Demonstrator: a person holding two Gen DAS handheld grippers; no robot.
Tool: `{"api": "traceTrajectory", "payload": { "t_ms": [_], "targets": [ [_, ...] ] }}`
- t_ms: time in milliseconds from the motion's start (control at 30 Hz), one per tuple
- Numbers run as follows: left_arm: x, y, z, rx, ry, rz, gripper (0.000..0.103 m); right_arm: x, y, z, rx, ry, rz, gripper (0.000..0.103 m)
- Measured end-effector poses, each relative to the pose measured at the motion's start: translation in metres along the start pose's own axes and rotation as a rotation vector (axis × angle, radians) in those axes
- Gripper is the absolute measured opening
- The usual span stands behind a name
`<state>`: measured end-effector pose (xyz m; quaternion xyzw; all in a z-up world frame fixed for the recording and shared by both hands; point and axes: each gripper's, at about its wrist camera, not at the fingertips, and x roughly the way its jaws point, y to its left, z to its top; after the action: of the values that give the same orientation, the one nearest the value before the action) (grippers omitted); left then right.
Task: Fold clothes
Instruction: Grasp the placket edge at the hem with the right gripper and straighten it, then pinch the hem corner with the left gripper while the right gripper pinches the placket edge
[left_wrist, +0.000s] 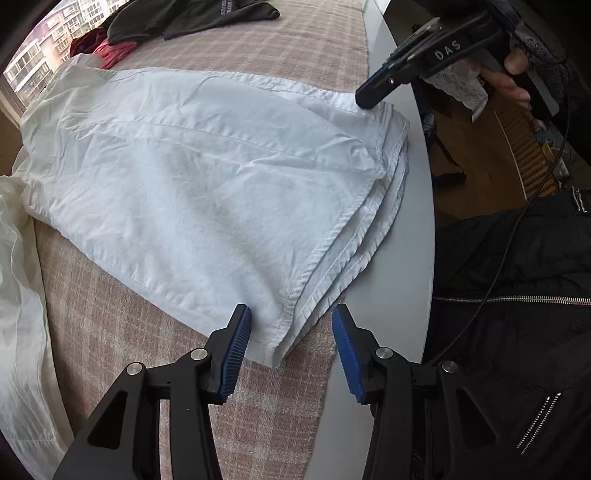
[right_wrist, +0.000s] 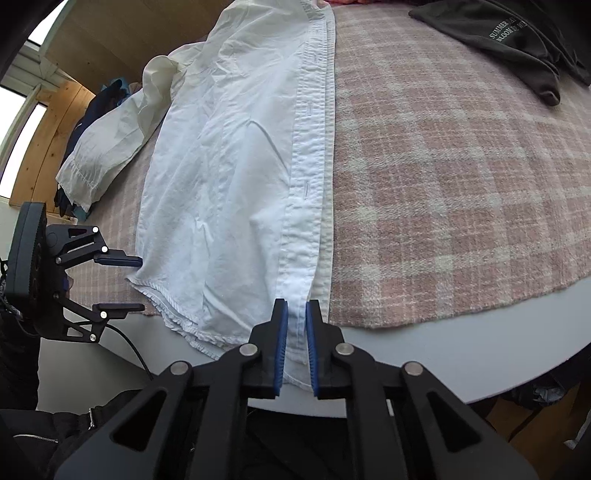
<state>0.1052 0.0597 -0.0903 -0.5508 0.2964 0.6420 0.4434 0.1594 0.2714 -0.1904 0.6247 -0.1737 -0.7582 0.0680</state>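
Observation:
A white button shirt (left_wrist: 192, 177) lies folded lengthwise on a pink plaid blanket (left_wrist: 122, 295), its hem near the table's front edge. My left gripper (left_wrist: 291, 310) is open and straddles the hem's left corner, with neither blue pad touching the cloth. It also shows at the left of the right wrist view, where the left gripper (right_wrist: 142, 284) has one finger at the hem corner. My right gripper (right_wrist: 296, 303) is shut on the button placket at the hem of the shirt (right_wrist: 229, 184). In the left wrist view the right gripper (left_wrist: 369, 99) meets the hem's far corner.
A dark printed garment (right_wrist: 517, 40) lies at the blanket's far side, with a red garment (left_wrist: 107, 48) beside it. A shirt sleeve (right_wrist: 103, 162) hangs off the table's left side. The white table rim (right_wrist: 443, 354) runs along the front. A person's black jacket (left_wrist: 517, 295) is close by.

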Motion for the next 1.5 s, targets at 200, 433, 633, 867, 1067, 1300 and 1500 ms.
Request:
{"api": "traceTrajectory", "payload": {
  "t_ms": [200,433,633,867,1067,1300,1500],
  "targets": [
    [-0.008,0.006,-0.002,-0.048,-0.013,-0.017,0.041,-0.013,-0.009,-0.001,0.027,0.003,0.076,0.005],
    [-0.020,0.009,0.001,-0.068,-0.034,0.020,0.044,-0.020,-0.011,0.002,0.018,0.014,0.057,0.005],
    [-0.001,0.009,0.004,-0.051,0.032,0.045,0.042,-0.003,-0.009,0.003,0.019,0.085,-0.031,0.026],
    [0.001,0.005,0.008,-0.032,0.039,0.038,0.035,-0.002,0.016,0.005,-0.096,0.056,-0.034,0.018],
    [-0.004,0.004,0.011,-0.034,0.027,0.032,0.034,-0.013,0.020,0.015,-0.062,0.044,0.065,0.008],
    [-0.007,-0.001,0.017,-0.028,0.022,0.037,0.034,0.007,0.000,0.010,-0.013,0.137,0.051,0.014],
    [-0.008,-0.004,0.026,-0.022,0.027,0.046,0.035,0.019,-0.001,0.008,-0.016,0.144,0.092,0.016]
  ]
}}
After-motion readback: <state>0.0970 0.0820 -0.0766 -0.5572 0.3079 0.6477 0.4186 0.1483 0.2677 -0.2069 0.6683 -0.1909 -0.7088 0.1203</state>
